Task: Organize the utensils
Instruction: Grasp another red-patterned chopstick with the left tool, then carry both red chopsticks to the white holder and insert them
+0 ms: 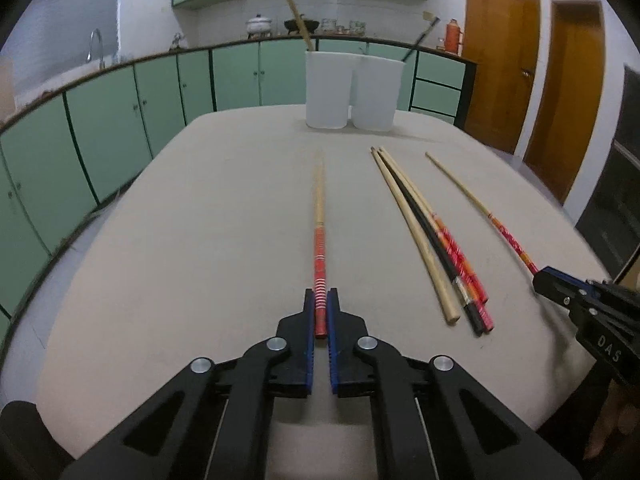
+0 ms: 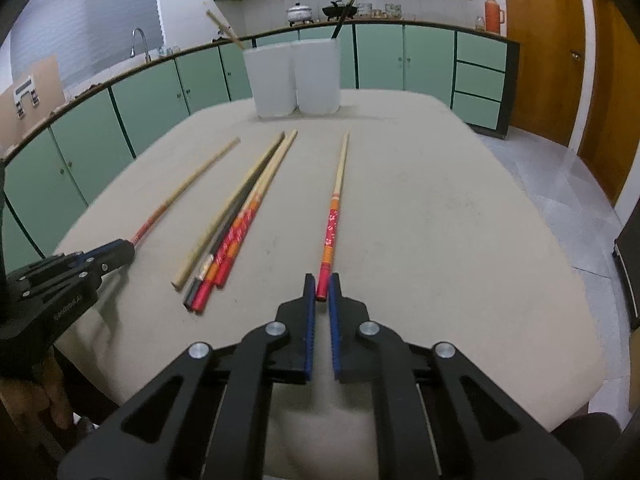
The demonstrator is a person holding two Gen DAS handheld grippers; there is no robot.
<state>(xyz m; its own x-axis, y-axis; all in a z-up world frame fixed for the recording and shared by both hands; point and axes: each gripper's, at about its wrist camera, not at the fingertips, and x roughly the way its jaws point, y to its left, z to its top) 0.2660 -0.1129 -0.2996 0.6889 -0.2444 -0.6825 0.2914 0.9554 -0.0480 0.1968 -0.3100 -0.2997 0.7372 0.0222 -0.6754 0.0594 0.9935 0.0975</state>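
Chopsticks lie scattered on a beige table (image 1: 200,240) in front of two white cups (image 1: 329,88). The left gripper (image 1: 321,300) is clamped on the red end of one chopstick (image 1: 319,208), left of a loose bundle (image 1: 424,224) of four. The right gripper (image 2: 322,284) is pinched on the red tip of another chopstick (image 2: 334,216), right of that bundle. A stick stands in each cup.
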